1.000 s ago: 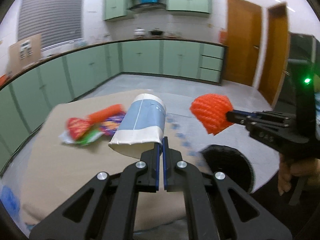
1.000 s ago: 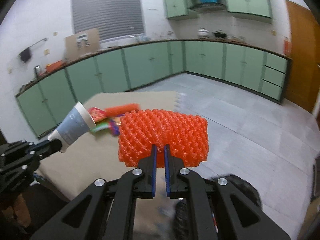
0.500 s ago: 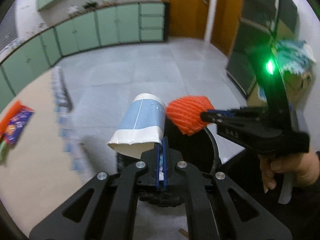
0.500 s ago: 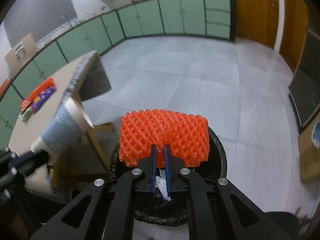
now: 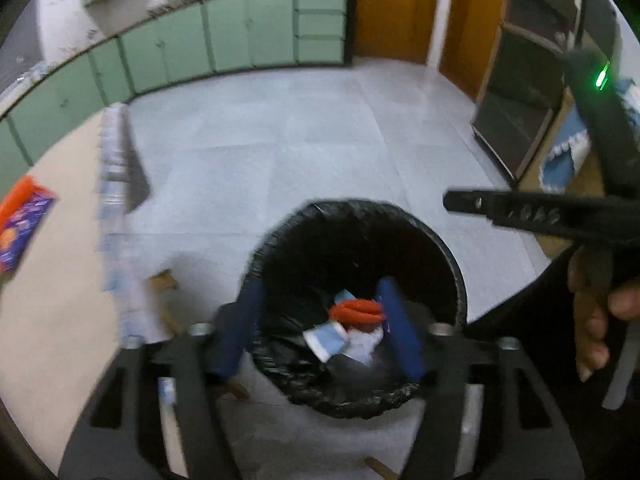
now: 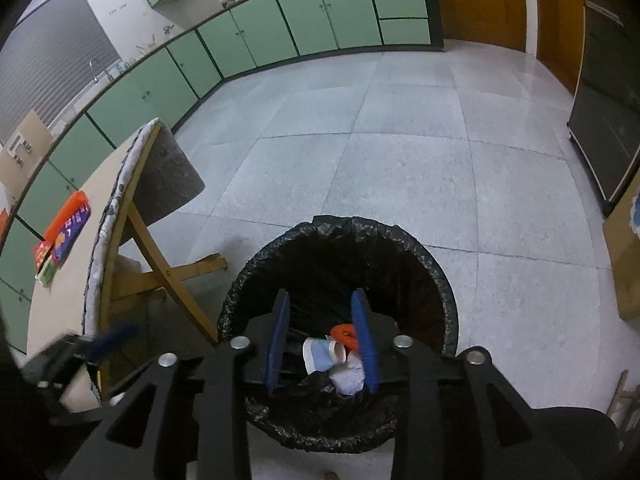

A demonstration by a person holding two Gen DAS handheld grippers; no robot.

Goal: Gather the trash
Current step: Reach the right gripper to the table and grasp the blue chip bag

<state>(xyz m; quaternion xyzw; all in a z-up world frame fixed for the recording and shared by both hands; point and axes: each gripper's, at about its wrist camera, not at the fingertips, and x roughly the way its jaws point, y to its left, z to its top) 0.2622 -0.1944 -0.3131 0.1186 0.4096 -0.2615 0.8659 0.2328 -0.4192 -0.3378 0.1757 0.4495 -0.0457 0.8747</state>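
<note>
My left view is motion-blurred: the worktop (image 5: 60, 280) edge and my left gripper (image 5: 320, 324) smear. The wrappers (image 5: 20, 220) are cut off by the frame edge. The bin (image 6: 340, 240) hides its lower contents; my right gripper (image 6: 320, 336) overlaps the cup (image 6: 320, 354).

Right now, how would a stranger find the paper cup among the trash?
Look into the round bin with the black plastic liner on the tiled floor. At its bottom lies the blue-and-white paper cup on its side, beside orange foam netting; only it has a white rim.
</note>
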